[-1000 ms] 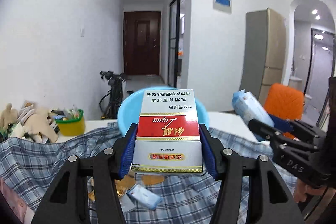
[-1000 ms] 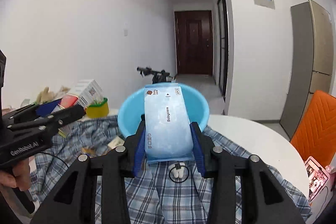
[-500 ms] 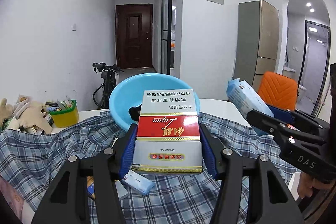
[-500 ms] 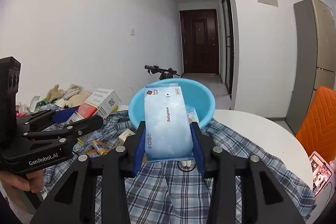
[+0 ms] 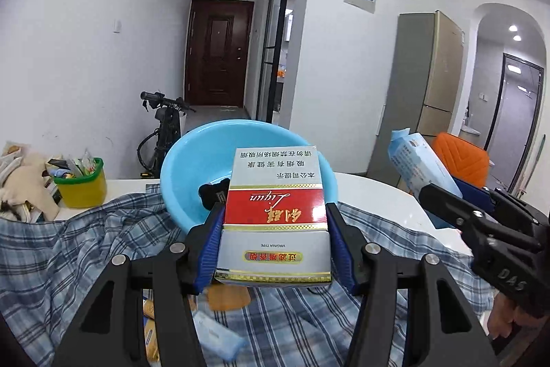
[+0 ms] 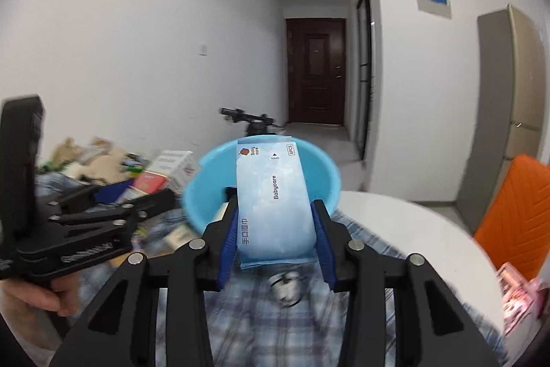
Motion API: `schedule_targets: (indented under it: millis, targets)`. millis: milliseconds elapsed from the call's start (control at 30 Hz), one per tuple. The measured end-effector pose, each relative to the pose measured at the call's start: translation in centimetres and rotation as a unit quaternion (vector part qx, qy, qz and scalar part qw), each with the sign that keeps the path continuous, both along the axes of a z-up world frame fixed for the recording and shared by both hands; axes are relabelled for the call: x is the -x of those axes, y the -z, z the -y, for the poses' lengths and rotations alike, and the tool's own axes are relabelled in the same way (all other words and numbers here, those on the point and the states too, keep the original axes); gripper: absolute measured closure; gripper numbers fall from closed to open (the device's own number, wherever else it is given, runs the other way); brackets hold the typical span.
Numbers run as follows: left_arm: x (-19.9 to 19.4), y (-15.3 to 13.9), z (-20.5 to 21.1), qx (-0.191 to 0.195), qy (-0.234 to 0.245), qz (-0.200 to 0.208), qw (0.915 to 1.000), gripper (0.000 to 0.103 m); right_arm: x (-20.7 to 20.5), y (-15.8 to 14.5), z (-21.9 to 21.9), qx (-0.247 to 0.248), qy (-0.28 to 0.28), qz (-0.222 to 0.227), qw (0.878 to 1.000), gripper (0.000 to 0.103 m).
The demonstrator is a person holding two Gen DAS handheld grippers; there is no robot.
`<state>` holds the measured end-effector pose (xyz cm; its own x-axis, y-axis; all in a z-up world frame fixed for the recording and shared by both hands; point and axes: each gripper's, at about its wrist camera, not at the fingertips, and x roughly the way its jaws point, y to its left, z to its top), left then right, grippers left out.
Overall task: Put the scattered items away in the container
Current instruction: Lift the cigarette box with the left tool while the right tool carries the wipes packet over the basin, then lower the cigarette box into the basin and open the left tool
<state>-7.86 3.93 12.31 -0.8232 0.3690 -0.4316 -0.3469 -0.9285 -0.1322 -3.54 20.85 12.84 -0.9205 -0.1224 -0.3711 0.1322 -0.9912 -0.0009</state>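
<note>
My left gripper [image 5: 273,212] is shut on a red and white cigarette carton [image 5: 275,212], held above the plaid cloth just in front of the light blue basin [image 5: 196,167]. A black item [image 5: 211,193] lies inside the basin. My right gripper [image 6: 275,210] is shut on a blue Babycare wet wipes pack [image 6: 273,205], held in front of the basin [image 6: 206,181]. In the left wrist view the right gripper [image 5: 443,195] with the wipes pack [image 5: 416,167] is at the right. In the right wrist view the left gripper [image 6: 161,195] with the carton [image 6: 172,167] is at the left.
A blue plaid cloth [image 5: 68,250] covers the white round table [image 5: 378,195]. Small packets [image 5: 216,336] lie on the cloth below my left gripper. A yellow and green cup [image 5: 80,184] and a plush toy [image 5: 24,191] stand at the left. An orange chair [image 6: 515,212] is at the right.
Both grippers have moved closer to the basin with their loads. The right wrist view has swung and blurs a little.
</note>
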Motion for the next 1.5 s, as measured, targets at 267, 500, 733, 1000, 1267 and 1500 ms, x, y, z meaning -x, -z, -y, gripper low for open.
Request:
schedule_targets:
  millis: [267, 500, 733, 1000, 1267, 1500]
  targets:
    - [6.7, -0.1, -1.4, -0.008, -0.003, 0.003, 1.0000, 0.044, 9.1, 0.6, 0.2, -0.014, -0.010, 0.047, 0.999, 0.064]
    - [12.3, 0.0, -1.6, 0.011, -0.050, -0.022, 0.9984, 0.044, 15.0, -0.5, 1.7, -0.070, -0.009, 0.051, 0.996, 0.064]
    - [17.8, 1.0, -2.4, 0.031, -0.062, 0.014, 0.9975, 0.044, 18.9, -0.8, 2.2, -0.071, 0.004, 0.065, 0.995, 0.065]
    - [22.4, 1.3, -0.3, 0.010, -0.122, 0.082, 0.9891, 0.044, 20.5, -1.4, 0.9, -0.058, 0.040, 0.107, 0.992, 0.065]
    - [21.4, 1.0, -2.7, 0.092, -0.108, 0.058, 0.9882, 0.044, 20.2, -2.3, 0.2, -0.060, 0.050, 0.111, 0.991, 0.065]
    - [23.0, 0.2, -2.8, 0.076, -0.114, 0.150, 0.9792, 0.045, 21.6, -4.3, -1.2, -0.036, 0.058, 0.168, 0.983, 0.065]
